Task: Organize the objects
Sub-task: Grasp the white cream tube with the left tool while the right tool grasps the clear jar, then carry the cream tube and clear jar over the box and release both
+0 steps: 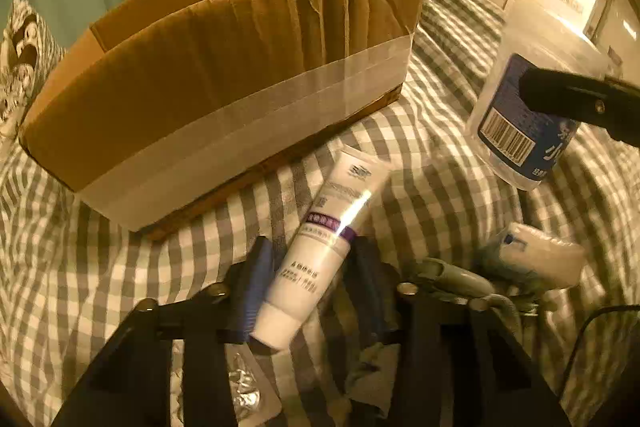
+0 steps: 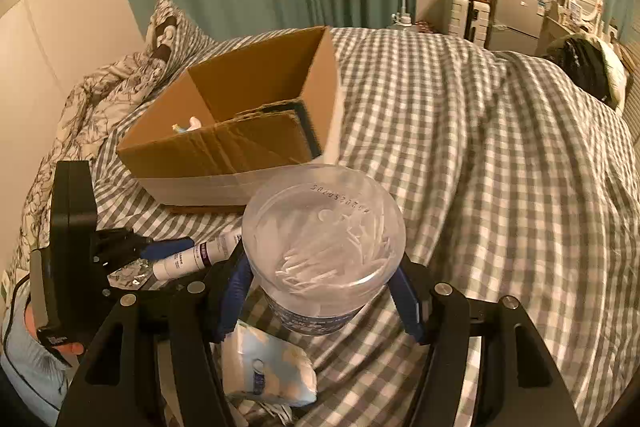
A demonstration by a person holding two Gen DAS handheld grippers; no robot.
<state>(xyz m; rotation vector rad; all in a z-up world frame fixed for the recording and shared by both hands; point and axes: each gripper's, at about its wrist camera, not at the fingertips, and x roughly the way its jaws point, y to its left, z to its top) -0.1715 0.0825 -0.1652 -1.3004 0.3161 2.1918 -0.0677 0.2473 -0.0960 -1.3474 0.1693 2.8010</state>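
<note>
**Grip check, both tools loaded, box not yet fed**

Tube (image 1: 320,251) in my left gripper (image 1: 308,283): jaws narrowed onto its lower body, just above the cap, with the crimped end pointing toward the cardboard box (image 1: 224,75). Tub of cotton swabs (image 2: 324,247) in my right gripper (image 2: 324,291): jaws spread wide and closed against its round wall, lid facing up toward the camera. Both items are off the checked bedspread (image 2: 480,155), near the box's taped side.

Handling, as judged:
- Tube: soft-walled plastic, light, glossy (the glare stripe suggests a slick skin). The stiff shoulder near the cap is the better hold; squeezing mid-body would likely dent it or let it slide.
- Tub: thin clear plastic, light, rigid enough but round, so it could rotate or pop out between the pads. Best held across the full width at the labelled band, with modest pressure; the lid may not be tight.

Count:
- tubes: 1
- swab tubs: 1
- boxes: 1, open-topped, with one small pale item (image 2: 188,125) inside (cannot identify it)
- foil blister pack (image 1: 244,387): 1, on the bedspread under my left gripper
- soft white packet (image 2: 272,371): 1, lying below the tub
- greenish clips or similar (image 1: 452,279): number unclear
</note>
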